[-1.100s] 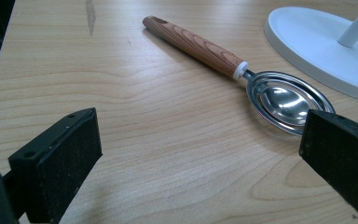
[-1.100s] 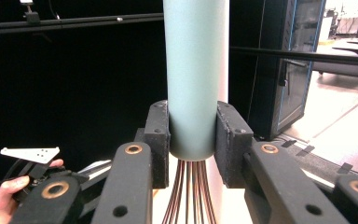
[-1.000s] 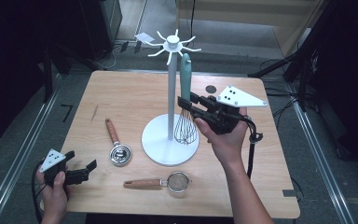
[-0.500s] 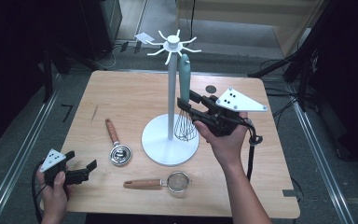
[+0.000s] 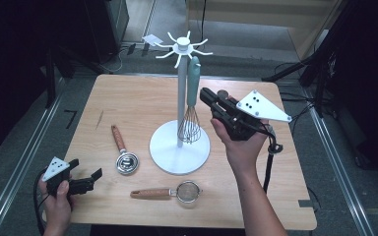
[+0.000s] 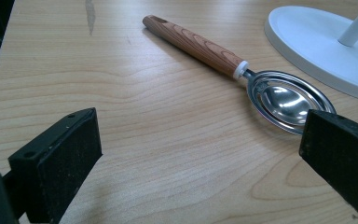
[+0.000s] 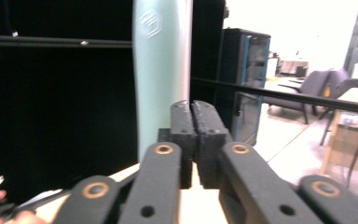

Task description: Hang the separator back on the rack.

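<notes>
Wooden table [image 5: 128,105] holds a white stand [image 5: 179,142] where the whisk [image 5: 191,105] hangs straight down, just left of the empty, closed right gripper [image 5: 205,94].

Wood-handled scoop [image 5: 123,153] and strainer [image 5: 173,191] flat on table [image 5: 128,101], apart.

the right hand-held gripper [image 5: 207,94] has drawn back a little from the hanging whisk [image 5: 191,105], toward the right side of the counter. a second ago its jaws stood around the whisk; half a second ago they were spread beside it. they have just been closing and now meet pad to pad with nothing between them, the whisk's pale green handle [image 7: 162,70] standing free just beyond.
</notes>
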{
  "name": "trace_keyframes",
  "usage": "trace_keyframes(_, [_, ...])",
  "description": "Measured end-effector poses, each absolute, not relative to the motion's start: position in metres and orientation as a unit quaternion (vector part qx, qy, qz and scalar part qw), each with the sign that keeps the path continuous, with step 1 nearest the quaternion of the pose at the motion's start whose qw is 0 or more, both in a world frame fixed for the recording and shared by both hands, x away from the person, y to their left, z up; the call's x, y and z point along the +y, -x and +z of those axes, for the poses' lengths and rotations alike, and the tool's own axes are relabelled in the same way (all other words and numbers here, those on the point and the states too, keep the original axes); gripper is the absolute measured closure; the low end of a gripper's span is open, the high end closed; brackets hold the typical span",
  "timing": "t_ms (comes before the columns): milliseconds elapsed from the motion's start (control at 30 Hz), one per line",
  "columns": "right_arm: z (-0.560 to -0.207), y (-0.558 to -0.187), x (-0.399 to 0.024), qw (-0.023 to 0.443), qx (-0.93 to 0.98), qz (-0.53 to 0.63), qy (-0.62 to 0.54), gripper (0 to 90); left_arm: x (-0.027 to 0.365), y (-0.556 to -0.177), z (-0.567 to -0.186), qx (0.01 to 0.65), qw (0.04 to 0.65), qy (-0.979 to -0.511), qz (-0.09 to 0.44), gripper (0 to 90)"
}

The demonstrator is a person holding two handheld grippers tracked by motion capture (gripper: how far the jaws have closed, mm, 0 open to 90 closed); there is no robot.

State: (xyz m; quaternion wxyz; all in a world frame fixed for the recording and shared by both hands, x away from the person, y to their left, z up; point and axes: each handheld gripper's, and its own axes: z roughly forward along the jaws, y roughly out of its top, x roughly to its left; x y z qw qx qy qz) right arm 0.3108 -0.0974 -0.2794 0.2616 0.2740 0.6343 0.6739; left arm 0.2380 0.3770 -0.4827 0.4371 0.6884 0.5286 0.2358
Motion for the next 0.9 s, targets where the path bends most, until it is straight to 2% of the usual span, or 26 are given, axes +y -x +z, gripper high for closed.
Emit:
trace_keyframes(167, [-0.275, -0.316, -0.097, 0.273, 0.627, 0.67, -0.288, 90.0, 0.377, -0.238, -0.483, 0.529, 0.437, -0.688, 0.236, 0.0])
trace_keyframes(267, [-0.271, -0.323, -0.092, 0.302, 0.63, 0.659, -0.28, 90.0, 0.377, -0.238, -0.483, 0.529, 0.438, -0.688, 0.237, 0.0])
trace_keyframes(400, [-0.265, -0.326, -0.084, 0.315, 0.631, 0.657, -0.267, 90.0, 0.377, -0.238, -0.483, 0.529, 0.437, -0.688, 0.236, 0.0])
trace_keyframes(633, [-0.251, -0.332, -0.077, 0.331, 0.618, 0.665, -0.257, 90.0, 0.377, -0.238, -0.483, 0.53, 0.436, -0.689, 0.234, 0.0])
trace_keyframes(900, [-0.241, -0.323, -0.07, 0.334, 0.609, 0.677, -0.241, 90.0, 0.377, -0.238, -0.483, 0.53, 0.436, -0.689, 0.233, 0.0])
